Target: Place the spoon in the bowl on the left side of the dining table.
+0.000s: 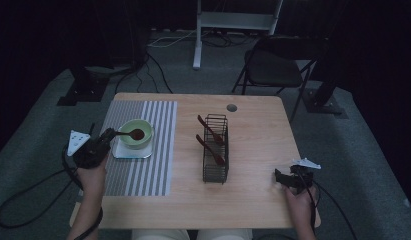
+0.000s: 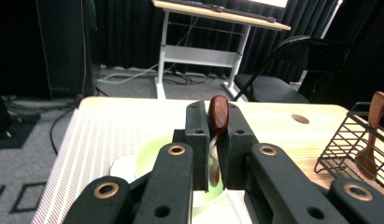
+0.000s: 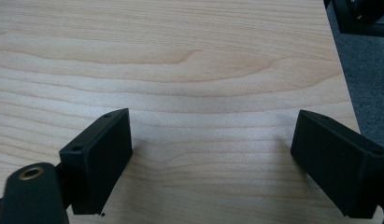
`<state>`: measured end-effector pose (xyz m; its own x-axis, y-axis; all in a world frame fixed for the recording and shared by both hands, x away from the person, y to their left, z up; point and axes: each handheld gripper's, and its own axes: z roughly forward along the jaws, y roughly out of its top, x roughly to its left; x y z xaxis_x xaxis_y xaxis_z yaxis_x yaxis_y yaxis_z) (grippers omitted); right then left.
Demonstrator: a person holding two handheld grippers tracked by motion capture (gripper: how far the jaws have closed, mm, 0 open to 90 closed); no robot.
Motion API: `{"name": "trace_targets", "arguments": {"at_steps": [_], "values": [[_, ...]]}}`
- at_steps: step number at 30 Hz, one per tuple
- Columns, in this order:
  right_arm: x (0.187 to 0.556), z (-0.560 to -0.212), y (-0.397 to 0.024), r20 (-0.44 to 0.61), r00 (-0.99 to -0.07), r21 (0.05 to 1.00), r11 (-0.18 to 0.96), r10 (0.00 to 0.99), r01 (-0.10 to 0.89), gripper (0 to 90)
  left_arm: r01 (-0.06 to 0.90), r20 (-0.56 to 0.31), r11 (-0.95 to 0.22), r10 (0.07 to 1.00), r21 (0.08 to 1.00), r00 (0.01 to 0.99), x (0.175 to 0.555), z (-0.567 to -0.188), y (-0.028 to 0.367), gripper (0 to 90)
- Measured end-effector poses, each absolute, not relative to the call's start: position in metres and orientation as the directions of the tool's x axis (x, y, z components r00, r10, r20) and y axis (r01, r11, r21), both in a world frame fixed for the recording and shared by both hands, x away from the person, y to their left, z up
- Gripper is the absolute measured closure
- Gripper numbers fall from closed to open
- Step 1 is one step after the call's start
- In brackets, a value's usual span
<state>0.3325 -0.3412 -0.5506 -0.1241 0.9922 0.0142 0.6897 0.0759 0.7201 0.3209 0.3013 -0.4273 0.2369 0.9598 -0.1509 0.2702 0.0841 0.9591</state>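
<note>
A dark wooden spoon (image 1: pixel 135 134) is pinched by its handle in my left gripper (image 1: pixel 109 135), which is shut on it. The spoon's head lies inside a pale green bowl (image 1: pixel 147 130) on a white square dish (image 1: pixel 124 153). In the left gripper view the spoon (image 2: pixel 218 112) stands up between the two black jaws of the left gripper (image 2: pixel 215 144), with the green bowl (image 2: pixel 150 154) just beyond them. My right gripper (image 1: pixel 279 179) rests near the table's right front corner. Seen from its own camera, the right gripper (image 3: pixel 213 144) stands wide open over bare wood.
A black wire basket (image 1: pixel 216 155) stands mid-table with two more wooden spoons (image 1: pixel 211 131) leaning in it. A grey striped placemat (image 1: pixel 158 150) lies under the dish. A folding chair (image 1: pixel 273 65) and a white desk frame (image 1: pixel 198 40) stand beyond the table.
</note>
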Motion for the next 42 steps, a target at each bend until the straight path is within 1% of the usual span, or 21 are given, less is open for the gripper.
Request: {"name": "trace_targets", "arguments": {"at_steps": [3, 5, 12, 19, 22, 25, 31, 35, 42], "values": [[0.332, -0.551, -0.341, 0.014, -0.124, 0.720, 0.076, 0.992, 0.690, 11.9, 0.289, -0.162, 0.097, 0.964, 0.953, 0.209, 0.323, -0.434, 0.304, 83.6], [0.332, -0.551, -0.341, 0.014, -0.124, 0.720, 0.076, 0.992, 0.690, 11.9, 0.300, -0.196, 0.127, 0.957, 0.945, 0.212, 0.324, -0.440, 0.307, 83.6], [0.332, -0.551, -0.341, 0.014, -0.124, 0.720, 0.076, 0.992, 0.690, 11.9, 0.340, -0.221, 0.150, 0.958, 0.928, 0.180, 0.327, -0.454, 0.308, 83.6], [0.332, -0.551, -0.341, 0.014, -0.124, 0.720, 0.076, 0.992, 0.690, 11.9, 0.373, -0.217, 0.144, 0.963, 0.917, 0.163, 0.330, -0.463, 0.303, 83.5], [0.332, -0.551, -0.341, 0.014, -0.124, 0.720, 0.076, 0.992, 0.690, 11.9, 0.382, -0.237, 0.163, 0.959, 0.910, 0.156, 0.332, -0.466, 0.304, 83.4], [0.332, -0.551, -0.341, 0.015, -0.124, 0.720, 0.076, 0.992, 0.690, 11.9, 0.390, -0.240, 0.164, 0.958, 0.906, 0.155, 0.332, -0.468, 0.304, 83.4], [0.332, -0.551, -0.341, 0.014, -0.124, 0.720, 0.076, 0.992, 0.690, 11.9, 0.395, -0.257, 0.197, 0.961, 0.897, 0.104, 0.333, -0.470, 0.309, 83.1], [0.332, -0.551, -0.341, 0.014, -0.124, 0.720, 0.076, 0.992, 0.690, 11.9, 0.419, -0.284, 0.224, 0.955, 0.880, 0.086, 0.336, -0.476, 0.311, 83.0], [0.332, -0.551, -0.341, 0.015, -0.124, 0.720, 0.076, 0.992, 0.690, 11.9, 0.451, -0.275, 0.218, 0.959, 0.866, 0.064, 0.338, -0.483, 0.310, 82.8]]}}
